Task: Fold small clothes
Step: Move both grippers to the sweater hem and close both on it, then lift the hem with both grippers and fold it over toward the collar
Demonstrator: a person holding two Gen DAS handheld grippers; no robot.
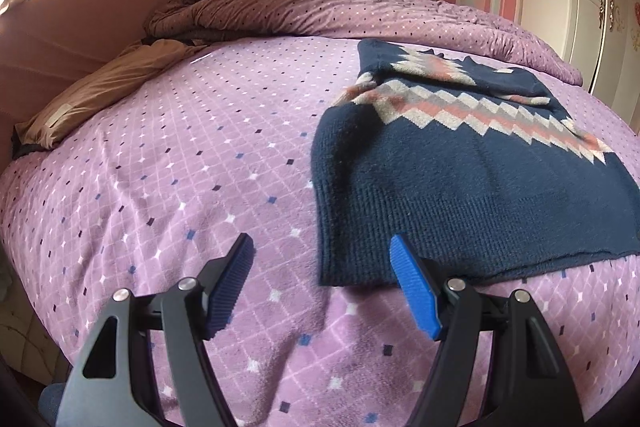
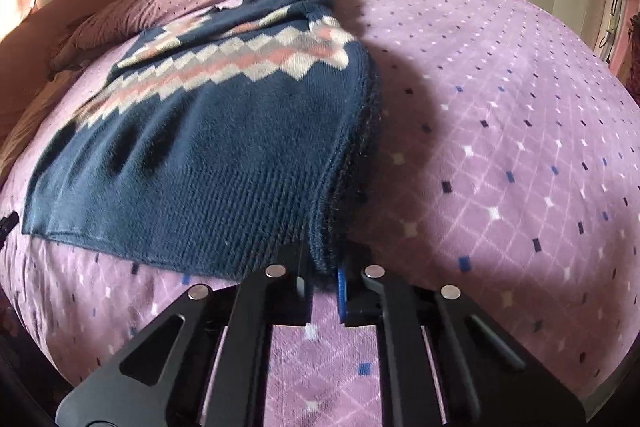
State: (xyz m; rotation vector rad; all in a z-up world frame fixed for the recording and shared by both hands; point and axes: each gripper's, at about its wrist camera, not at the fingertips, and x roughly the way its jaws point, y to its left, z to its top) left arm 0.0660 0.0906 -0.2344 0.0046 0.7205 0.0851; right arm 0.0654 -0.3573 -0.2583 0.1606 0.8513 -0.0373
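Right wrist view: the right gripper (image 2: 325,281) is clamped on the near right hem corner of the navy sweater (image 2: 224,163), the knit bunched between its closed jaws. The sweater lies on the purple bedspread (image 2: 500,147), its sleeves already turned in over the zigzag band across the chest. Left wrist view: the left gripper (image 1: 322,283) stands wide apart with nothing between its blue pads (image 1: 416,291); it hovers just above the near left hem corner (image 1: 340,271), with one pad over the knit and the other over bare bedspread.

Risks, as judged: the right grip appears to take several stacked layers at the very edge, so a lift could let the lower layer slip free and spoil the fold. If the right corner rises before the left corner is pinched, the hem would skew and the tucked sleeves could slide out. The plush bedspread may also be caught along with the knit when the left jaws close.

Surroundings: a rolled quilt (image 1: 360,11) lies just behind the sweater's collar end, limiting room for a fold away from the camera. A tan pillow (image 1: 108,91) sits well apart to the left, and a white wardrobe (image 1: 580,7) stands beyond the bed; neither obstructs.
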